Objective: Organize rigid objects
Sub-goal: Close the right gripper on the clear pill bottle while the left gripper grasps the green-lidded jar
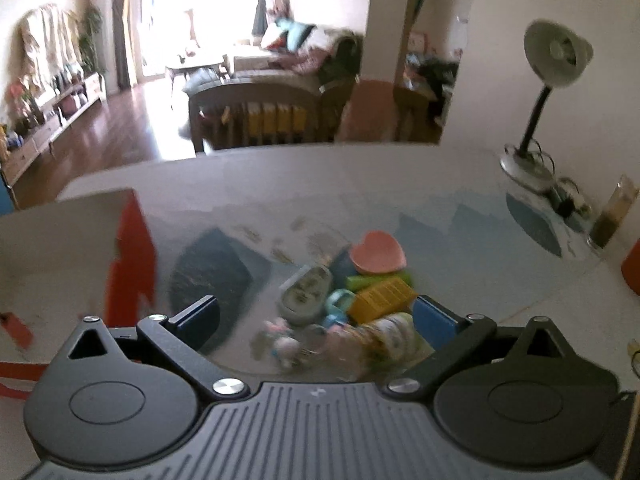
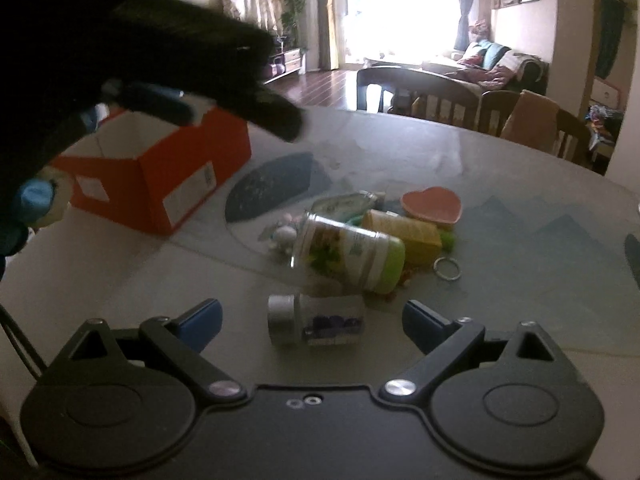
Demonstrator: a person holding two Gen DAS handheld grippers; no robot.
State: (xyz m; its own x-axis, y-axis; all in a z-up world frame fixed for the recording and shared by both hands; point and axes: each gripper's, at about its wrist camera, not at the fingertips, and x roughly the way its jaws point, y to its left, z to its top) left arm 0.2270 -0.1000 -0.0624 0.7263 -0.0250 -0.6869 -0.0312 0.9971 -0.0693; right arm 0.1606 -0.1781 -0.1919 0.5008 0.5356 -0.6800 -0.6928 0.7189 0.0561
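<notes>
A pile of small objects lies on the glass-topped table point(image 2: 500, 184): a pink heart dish point(image 1: 378, 258) point(image 2: 432, 204), a yellow box point(image 1: 382, 296) point(image 2: 404, 232), an oval tin point(image 1: 306, 294), a jar with a green lid point(image 2: 352, 254) on its side, and a key ring point(image 2: 447, 269). My left gripper point(image 1: 316, 320) hangs open over the near side of the pile, touching nothing. My right gripper point(image 2: 312, 320) is open too. A small silver-capped bottle point(image 2: 316, 322) lies on the table between its blue fingers point(image 2: 204, 316), clear of both pads. An open orange box point(image 2: 160, 176) point(image 1: 132, 264) stands to the left.
A black sleeve and the other gripper point(image 2: 140, 52) cross the upper left of the right wrist view, above the orange box. A desk lamp point(image 1: 552, 80) and a tall glass point(image 1: 612, 216) stand at the table's right. Wooden chairs point(image 1: 260, 112) line the far edge.
</notes>
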